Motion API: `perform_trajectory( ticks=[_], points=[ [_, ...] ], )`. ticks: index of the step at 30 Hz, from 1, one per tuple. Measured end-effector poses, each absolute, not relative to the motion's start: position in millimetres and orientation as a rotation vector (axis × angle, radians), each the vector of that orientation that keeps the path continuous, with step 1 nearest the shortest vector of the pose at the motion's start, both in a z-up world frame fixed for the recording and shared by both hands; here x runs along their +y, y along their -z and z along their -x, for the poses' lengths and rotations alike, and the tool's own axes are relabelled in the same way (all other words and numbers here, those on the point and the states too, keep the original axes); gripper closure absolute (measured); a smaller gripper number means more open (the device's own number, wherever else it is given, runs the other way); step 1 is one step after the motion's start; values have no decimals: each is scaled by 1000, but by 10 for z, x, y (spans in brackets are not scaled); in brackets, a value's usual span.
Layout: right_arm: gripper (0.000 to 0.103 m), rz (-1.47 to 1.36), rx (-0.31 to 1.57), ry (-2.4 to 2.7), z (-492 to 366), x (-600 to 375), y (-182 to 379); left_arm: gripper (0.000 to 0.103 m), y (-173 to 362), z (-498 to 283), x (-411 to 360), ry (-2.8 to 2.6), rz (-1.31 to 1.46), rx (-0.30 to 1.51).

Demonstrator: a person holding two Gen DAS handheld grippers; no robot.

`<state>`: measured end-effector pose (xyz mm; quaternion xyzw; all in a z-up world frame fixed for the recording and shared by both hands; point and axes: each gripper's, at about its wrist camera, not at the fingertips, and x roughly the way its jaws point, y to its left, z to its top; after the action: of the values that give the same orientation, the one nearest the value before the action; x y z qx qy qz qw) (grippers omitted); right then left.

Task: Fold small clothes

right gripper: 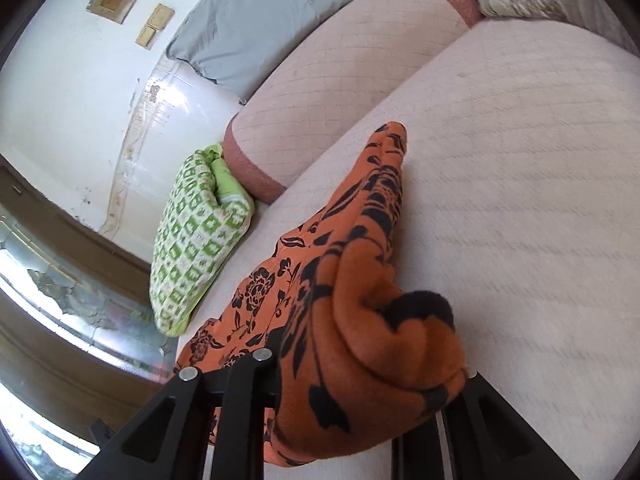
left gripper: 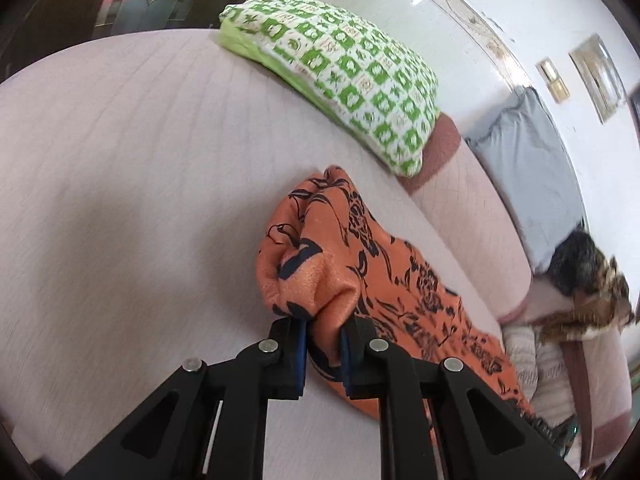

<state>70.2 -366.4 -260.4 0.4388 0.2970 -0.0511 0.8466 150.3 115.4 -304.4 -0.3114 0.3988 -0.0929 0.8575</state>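
Note:
An orange garment with a black flower print lies bunched on the pale pink bed cover. My left gripper is shut on a fold of it, the cloth pinched between the blue pads. In the right wrist view the same garment is draped over my right gripper and hides its fingertips; the cloth bunches up there as if pinched. The garment stretches away from both grippers across the bed.
A folded green-and-white checked blanket lies at the bed's far edge by the white wall; it also shows in the right wrist view. A pink bolster and a grey pillow lie along the wall. More clothes are heaped at the right.

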Motion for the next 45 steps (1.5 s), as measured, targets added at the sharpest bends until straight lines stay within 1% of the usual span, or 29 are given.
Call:
perform_trajectory(
  ticks=[2,3,4,5,6,7,8,9,10,12,14,16,18,19,21,26,30,32,33,34,36,37,39,41,42,43,45],
  points=[
    [81,-965,660,110,-435,-3690,2695,89,3125,-1224,1168,201,629,865],
    [81,-1002,706,104,-305,-3713,2809,88,3211,-1121,1150,201,598,899],
    [78,-1041,761,101,-240,-3735,2927,87,3275,-1090,1146,194,581,927],
    [77,-1122,845,113,-157,-3786,3118,86,3331,-1083,1157,181,582,953],
    [74,-1205,887,124,-79,-3835,3256,83,3376,-1097,1186,182,607,973],
    [73,-1302,884,110,30,-3892,3354,77,3393,-1122,1227,190,634,986],
    [69,-1370,853,102,148,-3956,3366,73,3382,-1126,1264,188,651,987],
    [54,-1377,827,125,258,-4007,3301,69,3351,-1112,1311,187,672,976],
    [38,-1360,796,145,348,-4044,3214,69,3311,-1056,1374,184,691,957],
    [37,-1281,712,171,563,-4103,2939,69,3186,-896,1473,175,679,911],
    [37,-1216,659,143,675,-4108,2731,62,3053,-762,1523,151,623,861],
    [37,-1158,592,108,746,-4078,2531,44,2944,-661,1552,132,596,832],
    [37,-1109,546,66,702,-3996,2376,40,2929,-653,1584,147,611,849],
    [37,-1098,533,34,622,-3931,2326,35,2946,-650,1556,157,615,869],
    [37,-1092,537,-28,427,-3761,2264,30,3054,-688,1475,157,625,916],
    [36,-1008,571,-141,-107,-3202,2261,30,3306,-962,1381,90,647,991],
    [37,-1044,593,-230,-494,-2940,2468,31,3316,-1160,1235,79,595,942],
    [42,-1051,603,-241,-671,-2848,2543,31,3301,-1257,1127,118,568,908],
    [51,-1041,612,-234,-728,-2809,2572,38,3329,-1316,1066,116,540,912],
    [63,-1033,629,-228,-792,-2774,2601,53,3355,-1345,1038,108,527,911],
    [74,-1030,682,-215,-901,-2694,2690,63,3377,-1348,1045,103,517,892],
    [78,-1026,707,-208,-937,-2656,2739,71,3379,-1355,1046,109,525,886],
    [78,-990,784,-187,-1018,-2549,2855,76,3374,-1373,1069,131,548,875],
    [79,-946,890,-174,-1083,-2449,3027,79,3351,-1387,1038,143,532,864],
    [91,-896,965,-139,-1123,-2374,3141,81,3323,-1374,1001,145,500,854],
    [103,-818,996,-84,-1132,-2315,3224,83,3291,-1366,971,150,481,846],
    [103,-799,986,-88,-1119,-2292,3205,85,3172,-1322,885,169,424,807]
  ],
)
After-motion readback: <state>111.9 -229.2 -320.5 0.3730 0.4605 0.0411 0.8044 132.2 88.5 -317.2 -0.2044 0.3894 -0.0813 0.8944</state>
